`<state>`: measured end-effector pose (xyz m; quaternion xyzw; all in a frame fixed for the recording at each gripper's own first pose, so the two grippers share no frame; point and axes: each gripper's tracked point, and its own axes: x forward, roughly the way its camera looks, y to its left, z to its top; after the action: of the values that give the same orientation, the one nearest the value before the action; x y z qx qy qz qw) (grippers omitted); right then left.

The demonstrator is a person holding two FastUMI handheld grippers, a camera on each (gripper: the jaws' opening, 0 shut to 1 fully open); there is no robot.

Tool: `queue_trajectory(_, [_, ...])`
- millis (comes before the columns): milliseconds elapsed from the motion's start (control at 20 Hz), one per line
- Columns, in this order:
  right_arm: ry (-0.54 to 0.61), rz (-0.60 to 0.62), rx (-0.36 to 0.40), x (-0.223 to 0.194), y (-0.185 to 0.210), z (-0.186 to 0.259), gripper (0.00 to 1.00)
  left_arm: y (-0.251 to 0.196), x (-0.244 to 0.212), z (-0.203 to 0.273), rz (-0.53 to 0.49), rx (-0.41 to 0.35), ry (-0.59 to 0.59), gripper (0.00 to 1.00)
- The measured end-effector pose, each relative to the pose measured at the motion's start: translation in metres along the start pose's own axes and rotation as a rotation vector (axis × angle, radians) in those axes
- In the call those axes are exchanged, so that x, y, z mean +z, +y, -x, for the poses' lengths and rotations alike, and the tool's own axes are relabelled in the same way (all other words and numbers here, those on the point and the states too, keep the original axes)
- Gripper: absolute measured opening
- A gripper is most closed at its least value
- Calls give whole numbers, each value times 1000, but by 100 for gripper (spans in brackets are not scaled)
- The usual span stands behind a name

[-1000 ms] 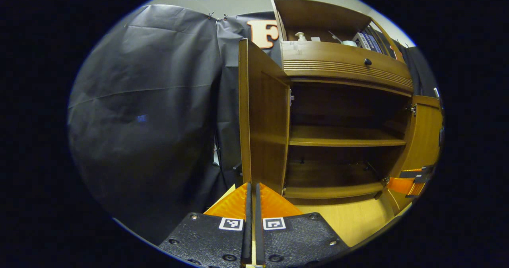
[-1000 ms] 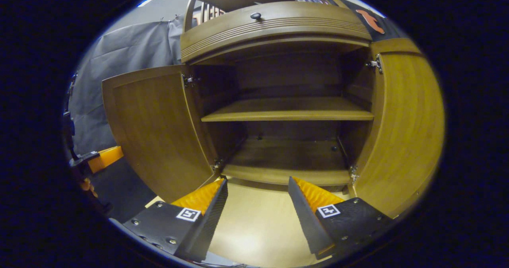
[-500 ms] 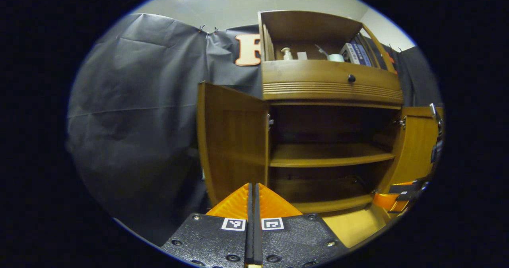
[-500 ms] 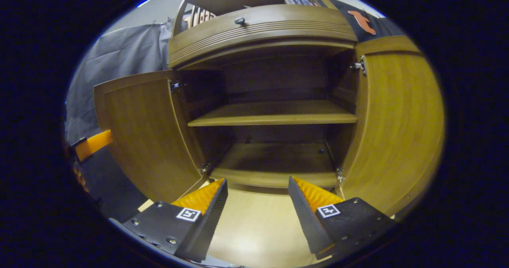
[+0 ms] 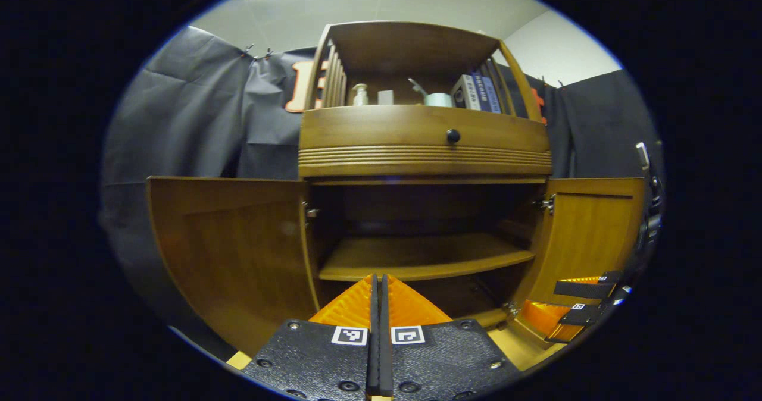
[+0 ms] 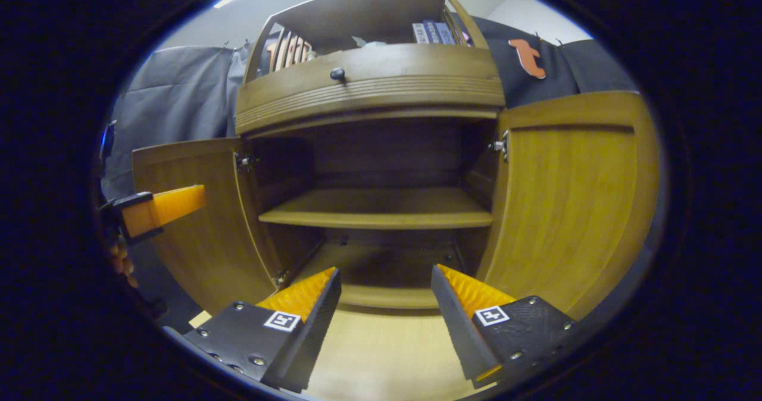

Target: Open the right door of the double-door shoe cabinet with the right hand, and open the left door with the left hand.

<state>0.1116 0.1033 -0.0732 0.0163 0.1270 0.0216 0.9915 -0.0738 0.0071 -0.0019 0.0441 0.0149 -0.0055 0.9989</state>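
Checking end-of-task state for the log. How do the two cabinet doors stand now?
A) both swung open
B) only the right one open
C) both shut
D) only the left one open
A: in the left gripper view the left door and the right door both stand swung out from the shoe cabinet, with its shelf exposed between them.

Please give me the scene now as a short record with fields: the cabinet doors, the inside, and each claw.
left door: swung wide open
right door: swung wide open
cabinet inside: one shelf, bare where visible
drawer knob: above the doors, drawer closed
left claw: closed, holding nothing, apart from the cabinet
right claw: open, holding nothing, facing the cabinet opening
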Motion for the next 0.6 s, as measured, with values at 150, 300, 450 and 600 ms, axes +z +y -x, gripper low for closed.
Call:
queue_trajectory(150, [-93,9,-30,45,-10,10,91,-24,27,-15,28,-54,-38,0])
queue_trajectory(300, [-190,16,-58,94,-19,26,91,-46,59,-25,72,-96,-68,0])
queue_trajectory(450, [-256,27,-90,134,-27,39,91,-54,91,-30,96,-112,-99,3])
queue_trajectory(600, [-297,19,-87,159,-26,47,91,-59,109,-33,89,-112,-103,0])
